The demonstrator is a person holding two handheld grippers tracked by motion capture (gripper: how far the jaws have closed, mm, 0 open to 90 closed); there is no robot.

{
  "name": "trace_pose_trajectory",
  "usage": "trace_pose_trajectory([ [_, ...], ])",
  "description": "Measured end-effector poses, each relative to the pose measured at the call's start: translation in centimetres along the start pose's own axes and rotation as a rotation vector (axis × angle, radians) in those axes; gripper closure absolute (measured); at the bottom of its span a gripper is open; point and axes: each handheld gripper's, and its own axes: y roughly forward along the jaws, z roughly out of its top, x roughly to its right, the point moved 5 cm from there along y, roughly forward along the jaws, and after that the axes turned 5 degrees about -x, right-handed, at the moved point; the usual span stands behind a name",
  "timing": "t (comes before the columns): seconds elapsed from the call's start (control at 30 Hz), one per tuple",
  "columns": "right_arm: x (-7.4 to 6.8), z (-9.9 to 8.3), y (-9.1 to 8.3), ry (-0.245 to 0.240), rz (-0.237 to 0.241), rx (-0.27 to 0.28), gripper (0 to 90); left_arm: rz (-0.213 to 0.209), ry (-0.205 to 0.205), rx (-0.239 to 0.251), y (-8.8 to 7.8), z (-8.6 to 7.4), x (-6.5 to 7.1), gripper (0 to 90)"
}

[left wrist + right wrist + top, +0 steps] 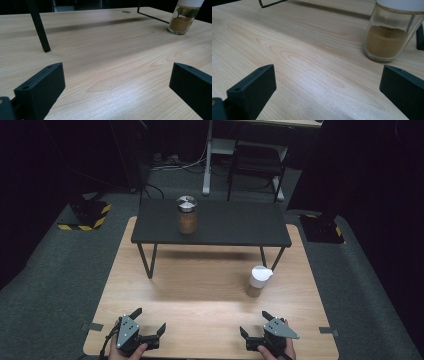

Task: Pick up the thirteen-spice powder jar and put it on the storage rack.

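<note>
- Both grippers hold nothing: the left gripper (146, 321) and the right gripper (254, 324) sit at the near edge of the wooden table (200, 285), jaws spread wide, touching no jar.
- Nearest the right gripper stands the white-lidded jar (390, 32) of ochre powder, upright on the table, ahead of the jaws and apart from them.
- Farther off, a metal-lidded jar (187, 215) of brown powder stands on the black shelf (225, 222).
- By my judgement, no grasp has begun; reaching, closing and moving a jar all remain.
</note>
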Motion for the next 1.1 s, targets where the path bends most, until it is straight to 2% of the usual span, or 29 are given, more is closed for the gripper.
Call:
trace_pose_trajectory([
  [0.33, -0.2, -0.1, -0.1, 0.016, -0.014, 0.005, 0.3, -0.013, -0.027, 0.006, 0.0, -0.1, -0.3, 0.6],
  [0.47, -0.5, -0.1, -0.1, 0.000, -0.013, 0.008, 0.3, -0.027, -0.034, 0.008, 0.0, -0.1, -0.6, 0.6],
  [0.63, -0.5, 0.2, -0.5, 0.004, -0.016, 0.032, 0.2, -0.024, -0.043, 0.014, 0.0, -0.2, -0.8, 0.6],
  [0.87, -0.3, 0.6, -1.5, 0.022, -0.028, 0.078, 0.1, -0.023, -0.023, 0.018, -0.1, -0.2, -0.6, 0.6],
  [1.1, 0.1, 0.9, -2.0, 0.050, -0.043, 0.112, 0.1, -0.022, -0.025, 0.020, -0.1, -0.3, -0.6, 0.6],
])
